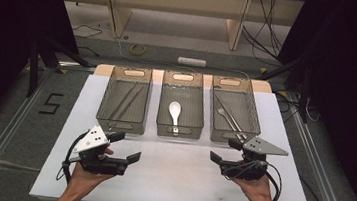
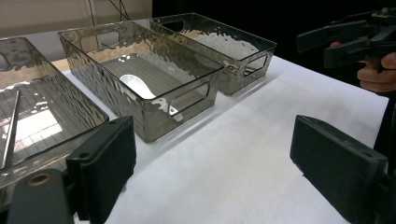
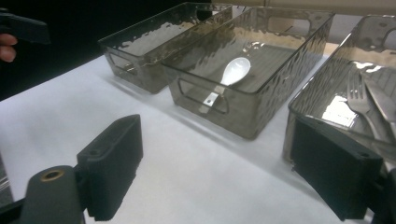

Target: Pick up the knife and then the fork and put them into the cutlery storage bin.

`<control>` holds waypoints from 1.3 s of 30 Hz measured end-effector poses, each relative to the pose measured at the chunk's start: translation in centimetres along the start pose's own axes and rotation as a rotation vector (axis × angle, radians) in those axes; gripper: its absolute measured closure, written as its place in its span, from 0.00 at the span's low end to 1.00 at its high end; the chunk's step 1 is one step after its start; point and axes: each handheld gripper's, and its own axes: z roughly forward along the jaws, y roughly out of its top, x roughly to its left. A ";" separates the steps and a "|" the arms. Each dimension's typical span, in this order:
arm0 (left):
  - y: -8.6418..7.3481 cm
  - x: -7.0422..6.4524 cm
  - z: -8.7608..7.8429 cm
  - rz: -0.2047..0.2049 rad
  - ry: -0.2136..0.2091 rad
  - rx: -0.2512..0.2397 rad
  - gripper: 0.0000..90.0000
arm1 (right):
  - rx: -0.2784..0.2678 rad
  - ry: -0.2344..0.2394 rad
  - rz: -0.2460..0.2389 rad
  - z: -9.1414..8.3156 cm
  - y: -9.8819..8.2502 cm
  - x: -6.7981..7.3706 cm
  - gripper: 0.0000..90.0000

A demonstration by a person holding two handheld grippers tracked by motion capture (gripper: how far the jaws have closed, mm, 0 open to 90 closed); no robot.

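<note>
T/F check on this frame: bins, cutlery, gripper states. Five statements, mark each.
1. Three clear bins stand in a row on the table. True.
2. The white spoon lies in the left bin. False: it lies in the middle bin.
3. The left gripper is shut on a fork. False: its jaws stand open, holding nothing.
4. A fork lies in the right bin. True.
5. The right gripper is inside a bin. False: it is over the table in front of the bins, open.

We hold our left gripper point(image 1: 128, 148) near the table's point(image 1: 178, 181) front-left, jaws wide apart. Our right gripper point(image 1: 225, 151) sits front-right, equally spread, both above the surface.
</note>
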 end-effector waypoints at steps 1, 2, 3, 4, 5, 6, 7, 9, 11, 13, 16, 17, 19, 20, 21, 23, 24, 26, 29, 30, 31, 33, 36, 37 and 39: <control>0.0 0.0 0.0 0.000 -0.001 -0.001 0.16 | 0.000 0.003 0.004 -0.1 -0.1 0.1 0.19; 0.0 0.0 0.0 -0.001 -0.001 -0.002 0.16 | -0.005 0.000 -0.004 -0.3 -0.2 0.2 0.18; 0.0 0.0 0.0 -0.002 -0.001 -0.002 0.16 | -0.014 -0.002 -0.007 -0.5 -0.3 0.3 0.17; 0.0 0.0 0.0 -0.001 -0.002 -0.001 0.16 | -0.024 -0.005 -0.006 -0.7 -0.4 0.3 0.17; 0.0 0.0 0.0 -0.001 -0.002 -0.001 0.16 | -0.032 -0.005 -0.002 -0.9 -0.5 0.4 0.17; 0.0 0.0 0.0 -0.002 -0.003 -0.001 0.16 | -0.039 -0.005 -0.001 -1.0 -0.6 0.4 0.16; 0.0 0.0 0.0 -0.003 -0.004 -0.002 0.16 | -0.043 -0.008 0.002 -1.1 -0.7 0.5 0.16; 0.0 0.0 0.0 -0.003 -0.006 -0.001 0.16 | -0.043 -0.013 0.002 -1.3 -0.9 0.6 0.15; 0.0 0.0 0.0 -0.003 -0.008 -0.001 0.16 | -0.039 -0.016 0.000 -1.4 -1.2 0.6 0.15; 0.0 0.0 0.0 -0.005 -0.010 -0.002 0.16 | -0.035 -0.013 0.001 -1.3 -1.5 0.7 0.15; 0.0 0.0 0.0 -0.004 -0.013 0.000 0.16 | -0.029 -0.017 0.005 -1.3 -1.9 0.7 0.15; 0.0 0.0 0.0 -0.005 -0.013 0.000 0.16 | -0.027 -0.019 0.004 -1.3 -2.0 0.8 0.15; 0.0 0.0 0.0 -0.005 -0.015 0.004 0.16 | -0.032 -0.027 0.005 -1.4 -2.2 0.8 0.15; 0.0 0.0 0.0 -0.008 -0.018 0.004 0.16 | -0.039 -0.030 0.004 -1.4 -2.3 0.8 0.15; 0.0 0.0 0.0 -0.008 -0.018 0.005 0.16 | -0.042 -0.032 0.008 -1.5 -2.4 0.9 0.15; 0.0 0.0 0.0 -0.010 -0.018 0.005 0.16 | -0.052 -0.034 0.007 -1.7 -2.6 0.9 0.15; 0.0 0.0 0.0 -0.010 -0.019 0.006 0.16 | -0.052 -0.031 0.010 -1.8 -2.7 0.9 0.15; -0.1 0.0 0.1 -0.007 -0.020 0.011 0.16 | -0.056 -0.033 0.010 -2.0 -2.8 0.9 0.15; -0.1 0.0 0.1 -0.008 -0.022 0.013 0.16 | -0.056 -0.035 0.011 -2.1 -3.0 1.0 0.16; -0.1 0.0 0.1 -0.008 -0.021 0.012 0.16 | -0.054 -0.036 0.012 -2.1 -3.0 0.9 0.16; -0.1 0.0 0.1 -0.006 -0.021 0.013 0.16 | -0.053 -0.035 0.014 -2.1 -3.1 0.9 0.16; -0.1 0.0 0.1 -0.007 -0.021 0.012 0.16 | -0.048 -0.037 0.010 -2.1 -3.1 0.9 0.16; -0.1 0.0 0.1 -0.007 -0.021 0.012 0.16 | -0.044 -0.037 0.011 -2.0 -3.1 0.9 0.16; -0.1 0.0 0.1 -0.007 -0.021 0.012 0.16 | -0.045 -0.037 0.011 -2.0 -3.1 0.9 0.16; -0.1 0.0 0.1 -0.006 -0.021 0.012 0.16 | -0.045 -0.038 0.010 -2.0 -3.1 0.9 0.16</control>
